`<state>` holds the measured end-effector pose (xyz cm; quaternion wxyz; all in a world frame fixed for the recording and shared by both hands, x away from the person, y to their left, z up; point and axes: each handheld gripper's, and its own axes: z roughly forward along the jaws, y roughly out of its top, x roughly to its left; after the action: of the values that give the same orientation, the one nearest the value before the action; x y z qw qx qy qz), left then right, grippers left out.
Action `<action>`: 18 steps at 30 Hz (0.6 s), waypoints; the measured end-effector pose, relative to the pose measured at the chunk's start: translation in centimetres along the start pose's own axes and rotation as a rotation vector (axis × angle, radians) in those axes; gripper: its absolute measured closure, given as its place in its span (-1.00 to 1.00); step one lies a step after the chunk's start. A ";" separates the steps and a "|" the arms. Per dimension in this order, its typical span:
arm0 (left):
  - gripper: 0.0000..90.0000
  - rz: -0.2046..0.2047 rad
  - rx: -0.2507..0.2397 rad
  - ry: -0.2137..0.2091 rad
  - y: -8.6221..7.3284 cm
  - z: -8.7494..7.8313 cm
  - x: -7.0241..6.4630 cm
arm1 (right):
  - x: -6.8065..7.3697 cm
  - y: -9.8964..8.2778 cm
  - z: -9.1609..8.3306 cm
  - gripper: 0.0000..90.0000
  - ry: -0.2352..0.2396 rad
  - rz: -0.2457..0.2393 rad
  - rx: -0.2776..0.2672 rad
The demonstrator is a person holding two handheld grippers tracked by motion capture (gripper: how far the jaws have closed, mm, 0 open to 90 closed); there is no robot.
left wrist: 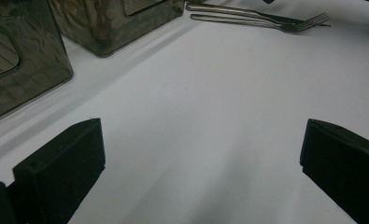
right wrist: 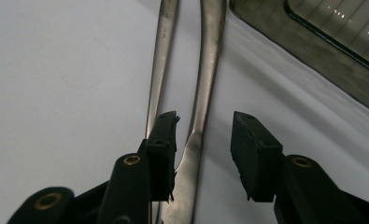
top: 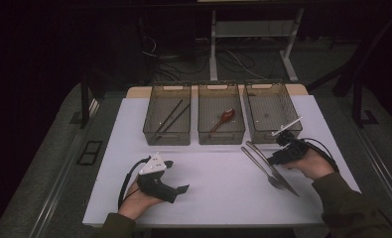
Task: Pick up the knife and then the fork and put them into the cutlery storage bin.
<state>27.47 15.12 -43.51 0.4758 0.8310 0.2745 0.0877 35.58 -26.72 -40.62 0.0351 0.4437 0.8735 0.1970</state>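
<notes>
Nearest the camera in the high view, the left hand (top: 143,194) lay on the white surface (top: 218,183) well to the left of the knife (top: 278,171), forearm coming in from the bottom edge, wrist low. Its left gripper (top: 178,181) rested on its side, pointing right toward the knife, its grey three-cornered plate tipped upward. In the left gripper view the two black pads stood far apart with only bare surface between them, so that gripper was wide open and held nothing.

The right hand (top: 310,163) sat just right of the knife, forearm angled in from the lower right corner, wrist cocked so the right gripper (top: 273,159) pointed left and down at the cutlery. In the right gripper view its jaws straddled the knife (right wrist: 205,88), part-way closed; one pad sat close beside the blade's edge, the other stood clear, and no firm pinch showed. The fork (right wrist: 161,65) lay just beside the knife, outside the jaws.

The knife rested flat on the surface, running diagonally, its handle end nearest the bins. Beyond that end stood three smoky transparent bins in a row: the right bin (top: 272,111) closest, the middle bin (top: 221,114) holding a red spoon (top: 224,118), the left bin (top: 167,115) holding dark chopsticks (top: 173,116).
</notes>
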 end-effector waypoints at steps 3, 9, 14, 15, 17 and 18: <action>-1.00 0.000 0.004 -0.003 0.0 0.1 0.0 | -0.1 0.6 0.6 0.41 0.003 -0.010 0.040; -1.00 0.005 0.008 -0.012 0.0 0.2 -0.1 | 0.1 1.7 1.6 0.49 -0.006 -0.022 0.102; -1.00 0.001 0.009 -0.017 0.0 0.2 -0.1 | 0.0 2.4 2.1 0.58 -0.004 -0.016 0.148; -1.00 -0.001 0.008 -0.019 0.0 0.2 -0.1 | 0.0 2.5 2.2 0.59 -0.003 -0.017 0.155; -1.00 0.001 0.009 -0.021 0.1 0.2 -0.2 | 0.2 2.7 2.4 0.63 -0.011 -0.025 0.171; -1.00 0.002 0.009 -0.021 0.1 0.2 -0.2 | 0.2 2.7 2.5 0.64 -0.015 -0.025 0.181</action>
<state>27.43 14.86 -43.55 0.4749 0.8342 0.2691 0.0782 38.12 -24.29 -41.88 0.0039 0.4355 0.8930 0.1135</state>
